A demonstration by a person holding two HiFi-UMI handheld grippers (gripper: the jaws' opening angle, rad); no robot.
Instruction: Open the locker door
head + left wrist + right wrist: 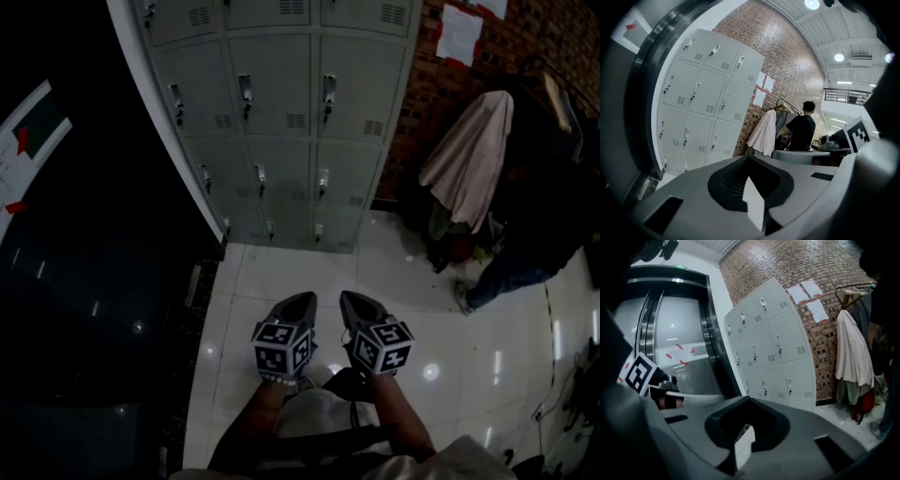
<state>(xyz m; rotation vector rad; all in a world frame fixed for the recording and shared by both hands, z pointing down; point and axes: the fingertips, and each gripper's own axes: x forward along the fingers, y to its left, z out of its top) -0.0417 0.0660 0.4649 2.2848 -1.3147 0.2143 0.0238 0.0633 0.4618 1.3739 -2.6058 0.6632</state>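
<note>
Both held low and near, side by side over tile floor (272, 281): left gripper (303, 302) clenched, empty; right gripper (350, 300) clenched, empty. Grey lockers (281, 122) far ahead, all doors closed, well apart from both. Far right, pale coat (469, 159) hangs by brick wall (422, 94)
</note>
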